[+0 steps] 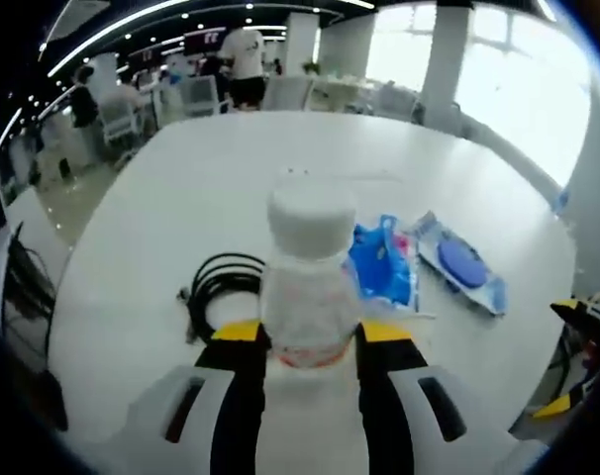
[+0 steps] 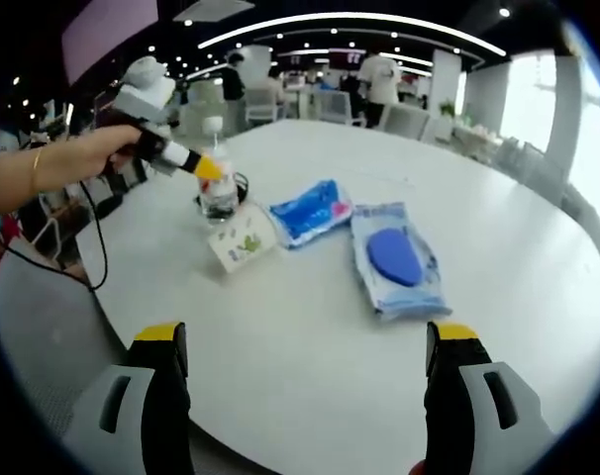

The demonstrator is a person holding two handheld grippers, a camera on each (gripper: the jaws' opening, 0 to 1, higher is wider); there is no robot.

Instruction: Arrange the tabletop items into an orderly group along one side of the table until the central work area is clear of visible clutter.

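4 loose items sit on the white table [image 2: 538, 297]: a clear plastic bottle [image 1: 308, 287] with a white cap, a coiled black cable [image 1: 219, 287], a small white card packet [image 2: 242, 243], a blue plastic pouch [image 2: 310, 212] and a wet-wipe pack [image 2: 397, 263] with a blue oval lid — 5, counting the cable.

The left gripper [image 1: 310, 341] has its 2 yellow-tipped jaws clamped against the bottle's lower body, the bottle upright with its long axis pointing straight up between them. In the right gripper view it is seen from the side, a hand [image 2: 102, 153] holding it at the far left part of the table, with the bottle low against the tabletop beside the cable; whether its base touches the surface cannot be told.

The right gripper [image 2: 305, 396] is spread wide and holds nothing, hovering near the table's close edge. The wet-wipe pack lies ahead of it, slightly right of centre, its long axis running roughly away from the jaws; the pouch and card packet lie further off to the left, nearer the bottle. So the right gripper is the nearer tool for the wipes, the left for everything round the bottle.

The left gripper view hides the card packet behind the bottle but shows the cable's coil clearly, while the right gripper view shows the row of 3 flat items and their spacing.
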